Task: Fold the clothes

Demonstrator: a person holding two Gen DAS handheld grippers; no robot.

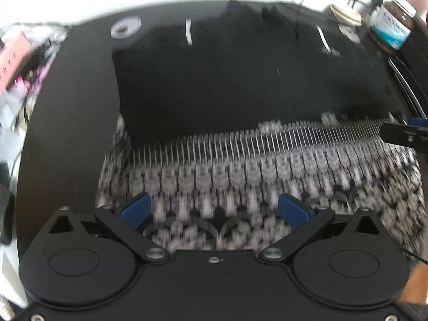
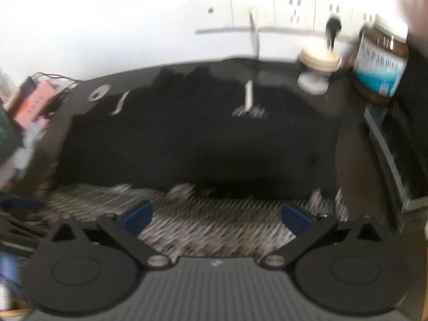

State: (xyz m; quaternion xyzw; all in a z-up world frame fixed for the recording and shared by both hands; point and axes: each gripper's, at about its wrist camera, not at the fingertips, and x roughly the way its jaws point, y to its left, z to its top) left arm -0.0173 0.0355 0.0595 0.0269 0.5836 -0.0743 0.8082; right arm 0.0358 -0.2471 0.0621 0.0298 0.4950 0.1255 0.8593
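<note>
With the black garment (image 1: 240, 80) lying flat on the dark table (image 1: 80, 85), its far part doubled over the patterned cloth (image 1: 267, 176), a fold looks done. Left gripper (image 1: 214, 210) and right gripper (image 2: 218, 218) hover spread wide, empty, probably freed for another hold.

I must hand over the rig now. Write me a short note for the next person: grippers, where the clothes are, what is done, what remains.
Left gripper: open, nothing between the jaws, above the patterned garment.
Right gripper: open, holding nothing, over the same patterned cloth.
Black garment: lies on the dark table, covering the far part of the patterned one.
Done: both pieces lie flat, released.
Left: whether the fold is finished cannot be told; views are blurred. Check the edges, then make the next fold.
</note>
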